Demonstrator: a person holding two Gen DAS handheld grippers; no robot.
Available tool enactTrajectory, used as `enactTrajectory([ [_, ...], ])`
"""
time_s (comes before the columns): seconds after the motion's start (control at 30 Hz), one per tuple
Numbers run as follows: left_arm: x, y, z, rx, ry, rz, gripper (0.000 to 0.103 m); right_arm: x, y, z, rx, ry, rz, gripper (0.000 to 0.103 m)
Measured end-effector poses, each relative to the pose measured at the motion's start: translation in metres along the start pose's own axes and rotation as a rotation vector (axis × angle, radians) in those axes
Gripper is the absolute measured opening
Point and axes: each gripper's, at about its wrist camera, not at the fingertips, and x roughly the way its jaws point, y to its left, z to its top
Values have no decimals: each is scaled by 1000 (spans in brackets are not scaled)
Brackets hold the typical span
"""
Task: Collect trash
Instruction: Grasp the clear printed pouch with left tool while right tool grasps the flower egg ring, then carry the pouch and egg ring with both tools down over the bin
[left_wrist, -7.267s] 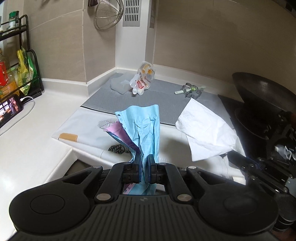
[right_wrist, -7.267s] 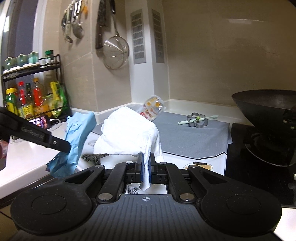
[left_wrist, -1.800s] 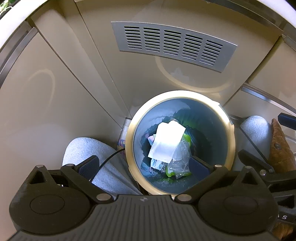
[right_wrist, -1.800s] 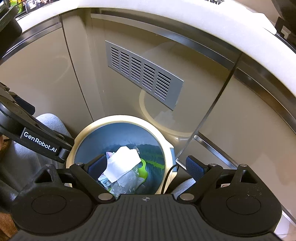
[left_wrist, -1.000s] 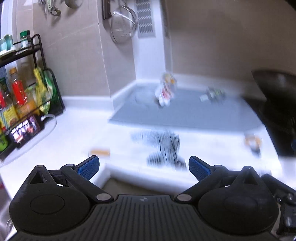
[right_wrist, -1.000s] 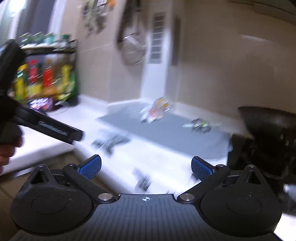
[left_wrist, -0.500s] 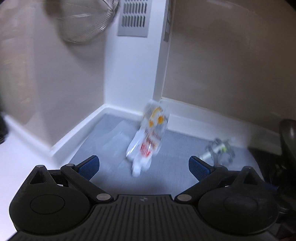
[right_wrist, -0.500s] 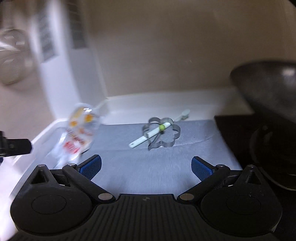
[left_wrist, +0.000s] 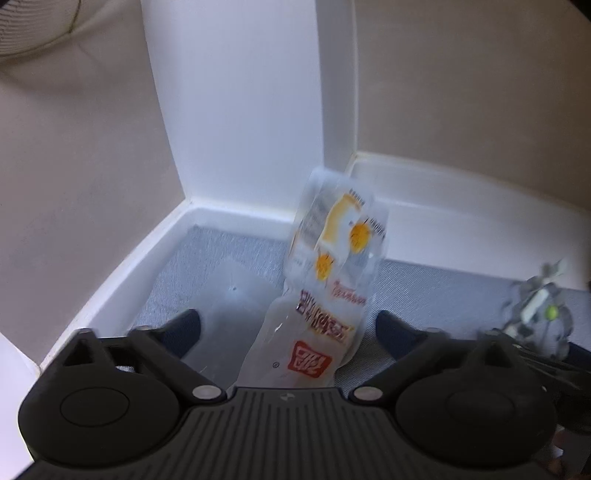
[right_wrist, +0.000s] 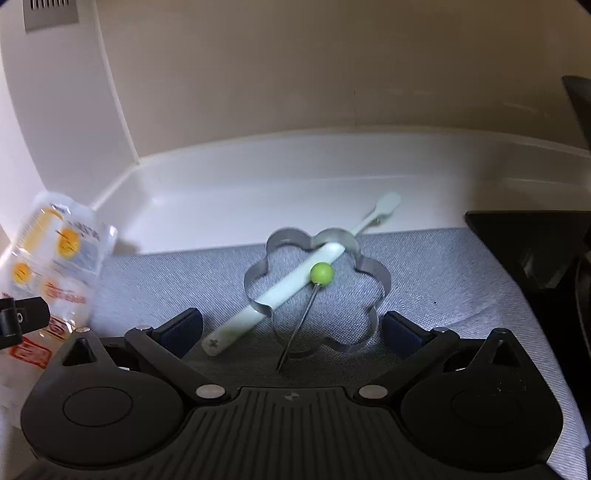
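Note:
A clear plastic wrapper (left_wrist: 332, 280) printed with fried eggs and red lettering leans against the white corner pillar on the grey mat. Its lower end lies between the jaws of my left gripper (left_wrist: 288, 332), which are closing; the pads are still clear of the plastic. The same wrapper (right_wrist: 55, 258) shows at the left of the right wrist view. My right gripper (right_wrist: 291, 328) stands wide open just in front of a flower-shaped metal ring (right_wrist: 317, 288) with a green ball on a wire. A pale green toothbrush (right_wrist: 291, 284) lies across the ring. Nothing is held.
The grey mat (right_wrist: 424, 266) runs to a white raised backsplash (right_wrist: 295, 177). A black stove (right_wrist: 535, 251) borders it on the right. A flat clear plastic sheet (left_wrist: 229, 295) lies left of the wrapper. A wire strainer (left_wrist: 33, 26) hangs at the upper left.
Both grippers have moved forward and down toward the back of the counter. The wrapper now sits between the left jaws, which have narrowed. The ring now lies right before the right jaws.

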Motion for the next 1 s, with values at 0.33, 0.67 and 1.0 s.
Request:
enactTrajectory([
  [0.33, -48, 33, -6, -115, 36, -96, 14, -54, -16, -18, 40, -127, 52, 59],
  [0.67, -160, 66, -73, -158, -82, -193, 14, -165, -40, -55, 78, -232, 233, 59],
  [1.0, -251, 81, -147, -184, -141, -169, 14, -252, -57, -104, -42, -301, 345, 59],
])
